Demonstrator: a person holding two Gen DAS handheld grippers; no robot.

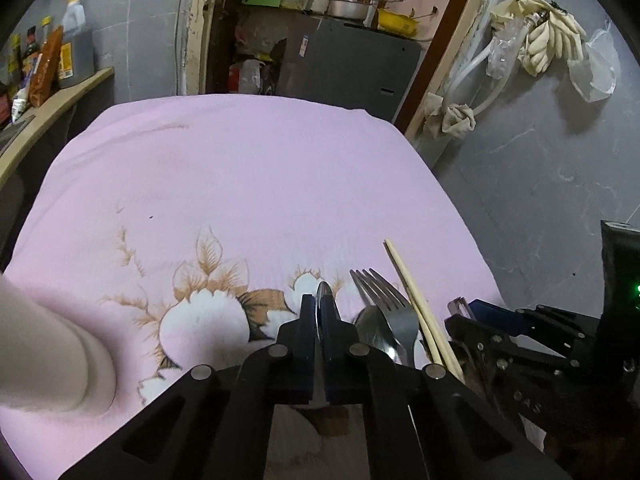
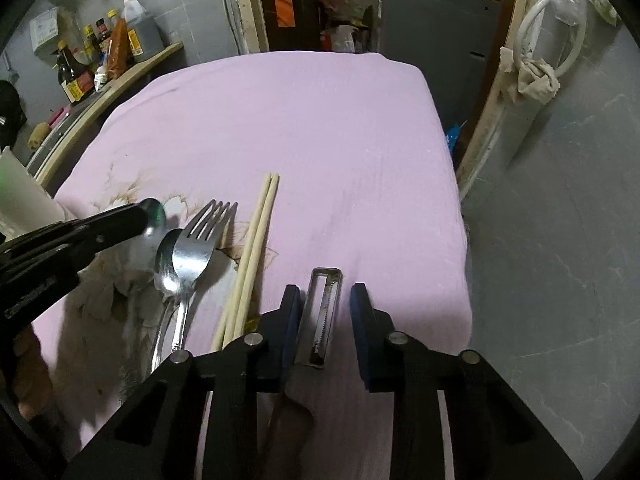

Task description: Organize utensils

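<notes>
On the pink cloth [image 2: 320,120] lie a spoon [image 2: 166,264], a fork [image 2: 200,244] on top of it, a pair of wooden chopsticks [image 2: 252,256] and a metal peeler [image 2: 324,308]. My left gripper [image 1: 322,300] is shut on a second spoon [image 1: 321,308], held edge-on just left of the fork [image 1: 384,300] and chopsticks [image 1: 416,304]; it also shows in the right wrist view [image 2: 154,216]. My right gripper [image 2: 324,300] is open, its fingers on either side of the peeler, not touching it.
A white cup [image 1: 52,344] stands at the table's left. A shelf with sauce bottles [image 2: 108,48] runs along the left wall. Beyond the table's far edge is a doorway with clutter. The grey floor [image 2: 560,240] drops away to the right.
</notes>
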